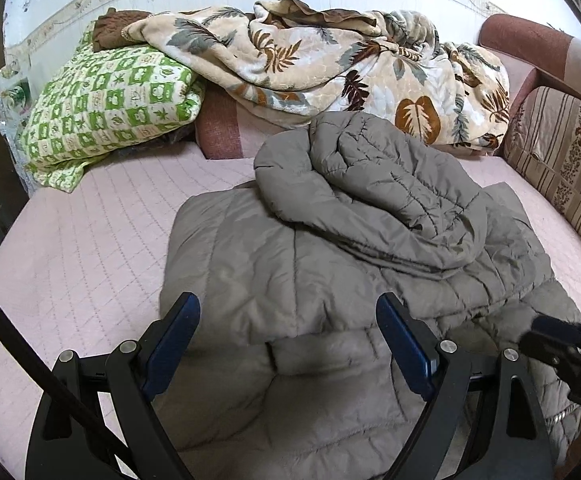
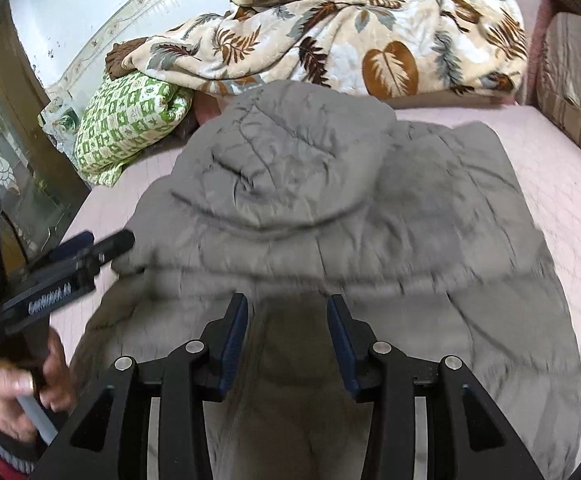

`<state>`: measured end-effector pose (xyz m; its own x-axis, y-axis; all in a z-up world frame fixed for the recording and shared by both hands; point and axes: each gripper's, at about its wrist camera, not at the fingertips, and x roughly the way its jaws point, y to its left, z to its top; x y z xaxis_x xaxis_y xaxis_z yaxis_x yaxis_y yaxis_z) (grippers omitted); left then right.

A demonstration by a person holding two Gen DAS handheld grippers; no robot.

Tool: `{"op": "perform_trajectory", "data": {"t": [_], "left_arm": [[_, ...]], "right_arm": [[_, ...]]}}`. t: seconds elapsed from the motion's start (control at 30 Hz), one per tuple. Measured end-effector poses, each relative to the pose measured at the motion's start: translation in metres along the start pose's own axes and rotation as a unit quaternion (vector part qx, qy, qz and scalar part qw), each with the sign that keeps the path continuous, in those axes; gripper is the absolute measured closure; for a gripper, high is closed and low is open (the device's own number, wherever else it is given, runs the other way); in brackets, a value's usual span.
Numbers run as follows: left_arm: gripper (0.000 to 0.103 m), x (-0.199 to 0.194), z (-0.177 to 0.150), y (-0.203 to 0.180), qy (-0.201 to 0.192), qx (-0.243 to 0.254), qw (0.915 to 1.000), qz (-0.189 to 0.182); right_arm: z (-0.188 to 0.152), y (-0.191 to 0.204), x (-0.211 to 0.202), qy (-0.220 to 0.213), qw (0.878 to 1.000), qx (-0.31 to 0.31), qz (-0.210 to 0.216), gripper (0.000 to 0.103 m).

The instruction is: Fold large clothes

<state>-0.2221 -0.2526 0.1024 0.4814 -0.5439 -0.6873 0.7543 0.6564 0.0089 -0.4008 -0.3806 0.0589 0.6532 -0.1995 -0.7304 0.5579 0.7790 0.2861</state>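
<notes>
Both the left gripper and right gripper hang released above the half-folded jacket on the bed, whose puffy layers may spring apart.

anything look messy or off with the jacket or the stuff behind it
The grey puffer jacket is not flat: its hood is flopped in a rumpled heap on the body. Behind it the leaf-print blanket lies bunched, unfolded, partly over the green checked pillow. Nothing looks torn or spilled.
</notes>
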Motion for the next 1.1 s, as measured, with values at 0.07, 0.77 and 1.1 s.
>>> {"op": "perform_trajectory", "data": {"t": [0.07,0.77,1.1], "left_arm": [[0.014,-0.006,-0.007,0.001,0.0,-0.001,1.0,0.001],[0.014,-0.099,-0.158,0.003,0.043,-0.041,0.9982,0.009],[0.014,-0.093,-0.192,0.021,0.086,-0.054,0.9945,0.029]], "right_arm": [[-0.014,-0.005,-0.01,0.005,1.0,-0.001,-0.005,0.057],[-0.121,-0.062,-0.098,0.013,0.999,0.04,-0.013,0.048],[-0.151,-0.045,-0.085,0.038,0.999,0.009,-0.025,0.046]]}}
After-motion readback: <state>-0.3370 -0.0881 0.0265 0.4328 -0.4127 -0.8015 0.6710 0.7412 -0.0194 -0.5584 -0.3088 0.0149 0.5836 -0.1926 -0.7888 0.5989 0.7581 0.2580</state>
